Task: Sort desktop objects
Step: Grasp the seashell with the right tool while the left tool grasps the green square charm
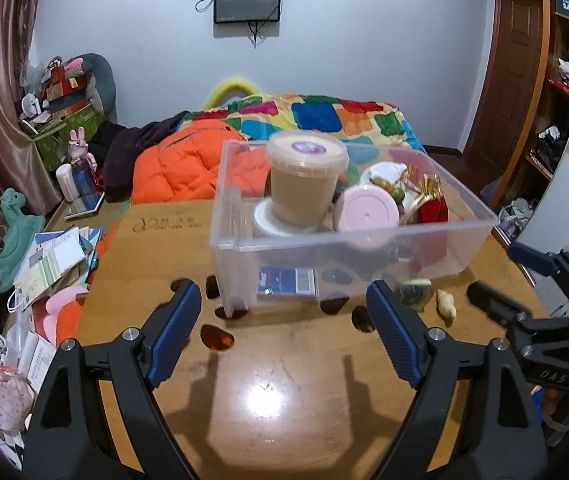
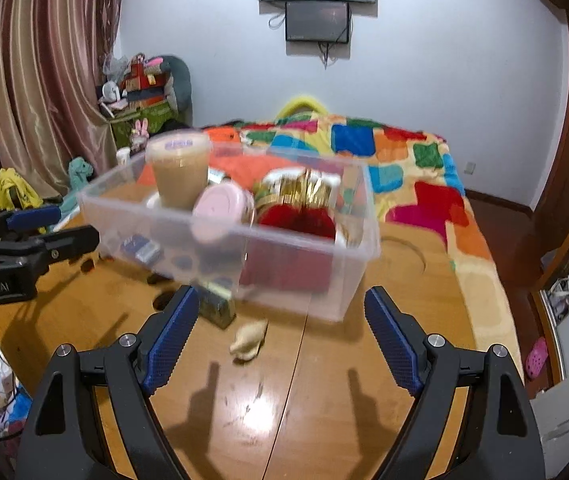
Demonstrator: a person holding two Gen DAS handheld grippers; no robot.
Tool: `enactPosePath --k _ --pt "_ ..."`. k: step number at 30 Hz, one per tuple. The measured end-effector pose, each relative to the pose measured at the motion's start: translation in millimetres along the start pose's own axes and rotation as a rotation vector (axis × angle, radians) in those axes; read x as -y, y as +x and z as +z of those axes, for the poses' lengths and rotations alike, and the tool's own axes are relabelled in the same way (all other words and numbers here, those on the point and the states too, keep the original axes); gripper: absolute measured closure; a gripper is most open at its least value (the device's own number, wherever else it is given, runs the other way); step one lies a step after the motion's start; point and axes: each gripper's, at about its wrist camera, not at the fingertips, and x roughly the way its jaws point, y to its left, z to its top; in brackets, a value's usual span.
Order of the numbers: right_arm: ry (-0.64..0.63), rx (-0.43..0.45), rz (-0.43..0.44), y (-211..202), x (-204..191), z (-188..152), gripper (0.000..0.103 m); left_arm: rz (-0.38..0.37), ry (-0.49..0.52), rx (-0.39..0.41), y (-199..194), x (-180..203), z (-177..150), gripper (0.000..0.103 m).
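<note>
Both claws gape, holding nothing: left claw [image 1: 284,332], right claw [image 2: 280,336]. Just ahead of the right one, a pale shell-like piece [image 2: 249,342] and green packet [image 2: 216,306] wait on the bench [image 2: 324,400]. Beyond, the clear bin [image 2: 304,280] already holds jars: mostly sorted.

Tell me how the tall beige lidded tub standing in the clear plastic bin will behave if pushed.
The tall beige lidded tub probably tips easily: it stands high on a white round container. Seemingly full, so likely heavy. Smooth plastic walls may slip.
</note>
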Motion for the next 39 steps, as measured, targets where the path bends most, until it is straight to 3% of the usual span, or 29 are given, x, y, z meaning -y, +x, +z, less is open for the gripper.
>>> enactPosePath --k 6,11,13,25,36,39 --pt "-0.021 -0.074 0.024 15.9 -6.9 -15.5 0.031 -0.007 0.023 -0.023 6.7 11.7 -13.1 0.018" --pt "-0.027 -0.11 0.059 27.6 -8.7 -17.5 0.053 -0.027 0.023 -0.046 13.4 18.3 -18.9 0.018" --pt "-0.029 -0.125 0.063 32.0 -8.9 -17.5 0.056 -0.04 0.021 -0.054 15.9 20.7 -19.3 0.018" --pt "-0.038 -0.139 0.108 39.3 -6.0 -15.8 0.086 -0.081 0.044 -0.085 28.8 48.5 -15.4 0.018" --pt "0.04 -0.097 0.15 24.0 26.2 -19.4 0.086 -0.067 0.056 -0.147 52.8 75.2 -5.2 0.019" --pt "0.052 -0.078 0.157 17.7 33.7 -18.5 0.086 -0.049 0.061 -0.178 61.8 82.9 -4.8 0.033"
